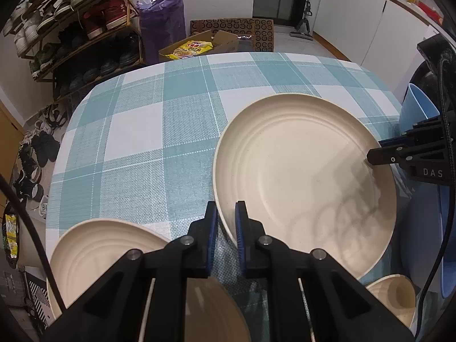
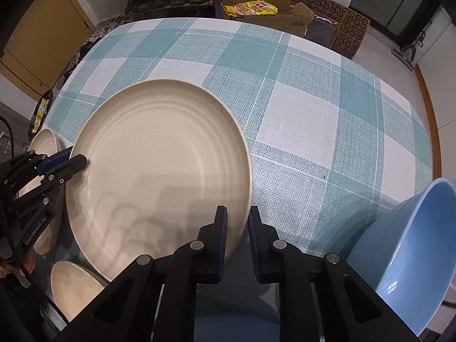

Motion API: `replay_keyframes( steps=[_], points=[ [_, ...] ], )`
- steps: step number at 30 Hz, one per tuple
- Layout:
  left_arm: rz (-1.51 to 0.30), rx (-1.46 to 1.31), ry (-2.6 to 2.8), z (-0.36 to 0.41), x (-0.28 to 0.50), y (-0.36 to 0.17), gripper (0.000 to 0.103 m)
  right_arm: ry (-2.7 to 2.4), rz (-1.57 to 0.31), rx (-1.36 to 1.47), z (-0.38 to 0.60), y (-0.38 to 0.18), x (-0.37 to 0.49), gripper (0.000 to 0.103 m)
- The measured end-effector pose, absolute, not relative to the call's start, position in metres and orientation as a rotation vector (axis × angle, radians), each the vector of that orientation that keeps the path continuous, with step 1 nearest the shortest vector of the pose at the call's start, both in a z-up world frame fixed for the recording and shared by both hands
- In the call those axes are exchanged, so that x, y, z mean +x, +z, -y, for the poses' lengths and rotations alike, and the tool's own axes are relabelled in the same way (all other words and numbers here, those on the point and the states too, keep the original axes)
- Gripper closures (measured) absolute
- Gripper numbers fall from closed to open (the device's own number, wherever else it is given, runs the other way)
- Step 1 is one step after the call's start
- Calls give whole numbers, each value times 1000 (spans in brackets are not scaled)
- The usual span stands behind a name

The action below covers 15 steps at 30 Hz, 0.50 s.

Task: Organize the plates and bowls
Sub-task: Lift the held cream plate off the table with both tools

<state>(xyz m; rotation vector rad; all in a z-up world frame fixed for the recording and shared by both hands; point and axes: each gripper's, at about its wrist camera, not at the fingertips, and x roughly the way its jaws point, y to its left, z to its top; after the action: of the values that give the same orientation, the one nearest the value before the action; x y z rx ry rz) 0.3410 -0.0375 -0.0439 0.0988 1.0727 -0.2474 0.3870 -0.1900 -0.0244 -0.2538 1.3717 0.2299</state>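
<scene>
We see a large cream plate (image 1: 305, 182) over the checked tablecloth (image 1: 136, 131), gripped on two opposite sides. Our left gripper (image 1: 226, 228) has its jaws drawn in narrow on the plate's near-left rim, one blue pad (image 1: 212, 233) outside the rim and the other inside it. Our right gripper (image 2: 237, 236) pinches the rim on the other side the same way, jaws narrow, the rim running between the pads. In the left wrist view the right gripper comes in from the right edge, its tip on the plate's far-right rim; in the right wrist view the left gripper reaches in from the left edge onto the plate. Both grippers point steeply down.

We cannot tell whether the plate rests on the cloth or is raised off it.

A second cream plate (image 1: 97, 256) lies near the left gripper, at the table's left edge. A small cream bowl (image 1: 396, 299) sits just below the big plate on the right. A blue bowl (image 2: 407, 256) stands tilted near the right gripper, apart from the plate.

Behind the table we see a shoe rack (image 1: 74, 25), a cardboard box (image 1: 199, 47) and white cabinets (image 1: 367, 25).
</scene>
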Motion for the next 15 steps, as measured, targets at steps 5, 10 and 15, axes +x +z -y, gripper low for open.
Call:
replay_keyframes(
  steps=[5, 10, 15],
  points=[
    [-1061, 93, -240, 35, 341, -41, 93, 229, -1365, -256, 191, -23, 385, 91],
    [-1048, 86, -235, 34, 340, -37, 93, 228, -1352, -250, 190, -19, 383, 91],
    [-1028, 76, -228, 31, 336, -30, 93, 226, -1332, -237, 189, -11, 382, 92]
  ],
)
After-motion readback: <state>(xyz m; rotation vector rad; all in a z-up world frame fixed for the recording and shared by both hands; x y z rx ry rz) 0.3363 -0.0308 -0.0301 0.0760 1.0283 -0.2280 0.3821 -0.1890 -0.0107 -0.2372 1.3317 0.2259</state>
